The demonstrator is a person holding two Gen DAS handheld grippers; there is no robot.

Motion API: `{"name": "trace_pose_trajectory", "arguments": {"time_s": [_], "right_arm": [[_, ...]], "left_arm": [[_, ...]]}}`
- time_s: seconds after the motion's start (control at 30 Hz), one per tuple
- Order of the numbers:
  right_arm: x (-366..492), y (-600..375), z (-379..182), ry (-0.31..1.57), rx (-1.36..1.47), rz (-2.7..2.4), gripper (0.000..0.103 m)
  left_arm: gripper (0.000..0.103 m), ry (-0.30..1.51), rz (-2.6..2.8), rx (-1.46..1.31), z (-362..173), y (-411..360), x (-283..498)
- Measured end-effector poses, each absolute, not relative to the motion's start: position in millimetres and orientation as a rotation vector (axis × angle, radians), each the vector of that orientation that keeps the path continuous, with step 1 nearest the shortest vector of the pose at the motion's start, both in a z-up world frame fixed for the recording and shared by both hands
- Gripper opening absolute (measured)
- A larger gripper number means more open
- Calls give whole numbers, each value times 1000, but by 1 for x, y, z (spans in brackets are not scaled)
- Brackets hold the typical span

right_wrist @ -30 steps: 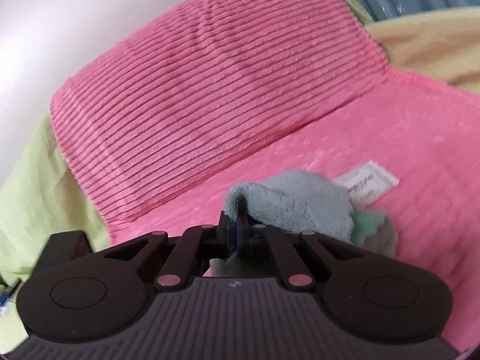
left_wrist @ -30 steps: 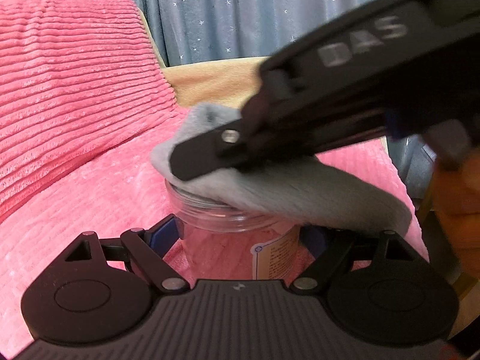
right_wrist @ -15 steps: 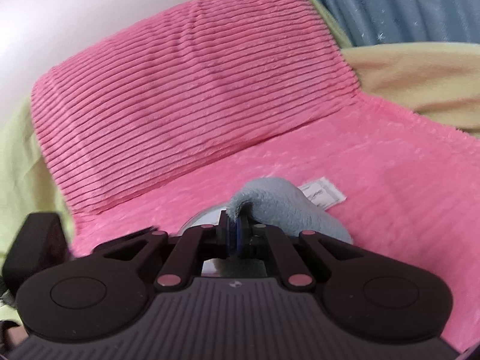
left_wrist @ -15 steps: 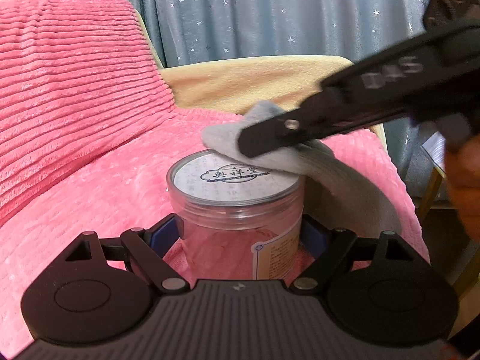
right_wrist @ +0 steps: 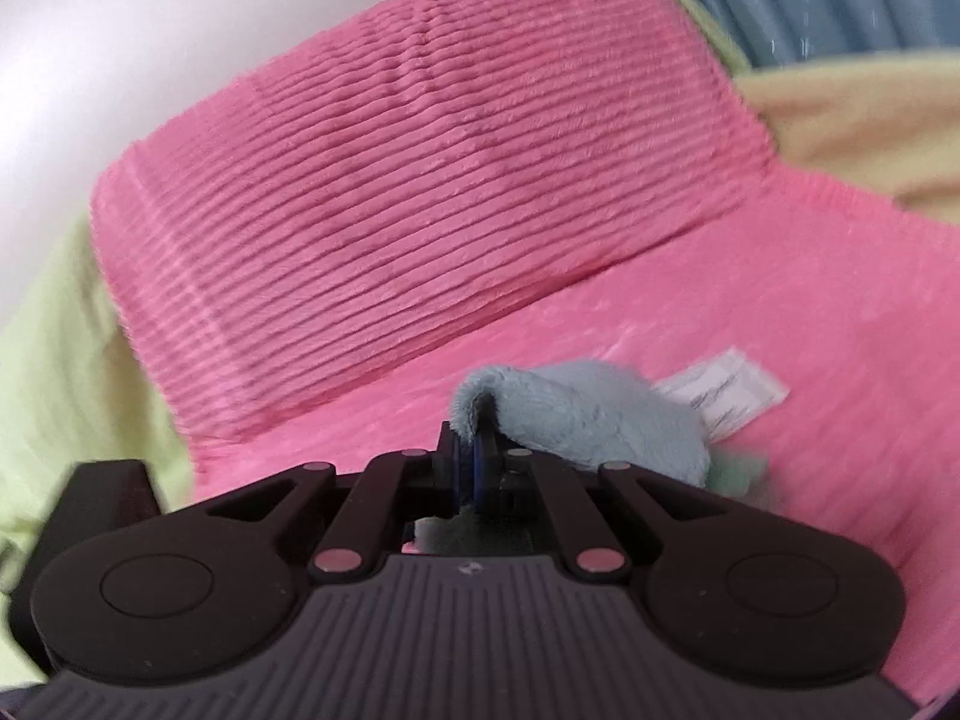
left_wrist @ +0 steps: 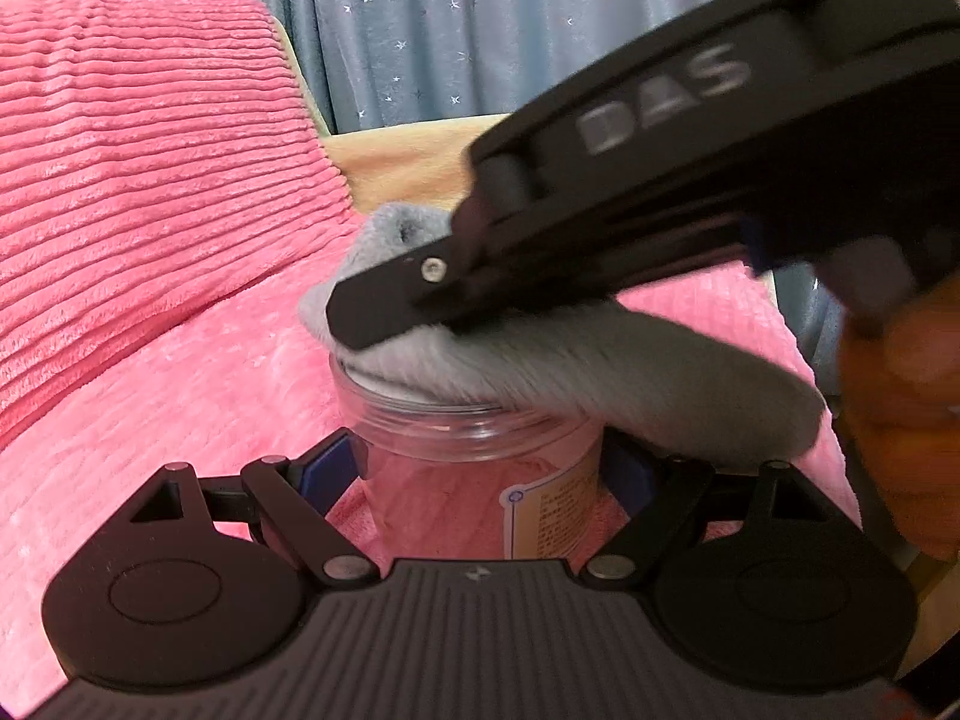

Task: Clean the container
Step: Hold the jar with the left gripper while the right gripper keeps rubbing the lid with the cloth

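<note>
A clear round plastic container (left_wrist: 474, 480) with a paper label stands on the pink blanket (left_wrist: 180, 396). My left gripper (left_wrist: 480, 474) is shut on the container's sides, blue pads against it. My right gripper (left_wrist: 384, 324) is shut on a grey-blue fluffy cloth (left_wrist: 600, 372) and presses it over the container's lid, which is almost wholly hidden. In the right wrist view the right gripper (right_wrist: 474, 462) pinches the cloth (right_wrist: 576, 414), and the container is hidden below it.
A pink ribbed cushion (left_wrist: 120, 168) rises at the left. A beige cover (left_wrist: 396, 168) and a blue star curtain (left_wrist: 450, 30) lie behind. A white fabric tag (right_wrist: 726, 396) lies on the blanket (right_wrist: 780, 300). A hand (left_wrist: 900, 438) holds the right gripper.
The right gripper has swept the cloth back left across the lid. Half a second ago the printed lid was exposed; now the cloth covers it. The left gripper and container have not moved.
</note>
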State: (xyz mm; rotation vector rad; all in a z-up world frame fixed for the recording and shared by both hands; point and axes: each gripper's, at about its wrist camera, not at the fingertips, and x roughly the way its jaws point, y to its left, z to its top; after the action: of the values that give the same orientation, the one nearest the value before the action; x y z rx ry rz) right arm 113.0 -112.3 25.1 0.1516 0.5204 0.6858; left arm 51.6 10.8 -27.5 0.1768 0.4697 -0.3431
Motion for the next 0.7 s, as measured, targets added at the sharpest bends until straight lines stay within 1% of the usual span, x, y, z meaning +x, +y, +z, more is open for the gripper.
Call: {"name": "trace_pose_trajectory", "arguments": {"time_s": [0.23, 0.33, 0.47, 0.7], "right_arm": [[105, -121, 28, 529, 134, 660, 1], [97, -130, 29, 551, 175, 676, 1], [94, -137, 23, 602, 309, 742, 1], [100, -136, 23, 591, 306, 719, 1]], "left_arm": [[85, 468, -349, 184, -28, 11, 50], [85, 468, -346, 189, -28, 10, 48], [86, 469, -342, 188, -27, 10, 49], [86, 472, -344, 177, -27, 13, 51]]}}
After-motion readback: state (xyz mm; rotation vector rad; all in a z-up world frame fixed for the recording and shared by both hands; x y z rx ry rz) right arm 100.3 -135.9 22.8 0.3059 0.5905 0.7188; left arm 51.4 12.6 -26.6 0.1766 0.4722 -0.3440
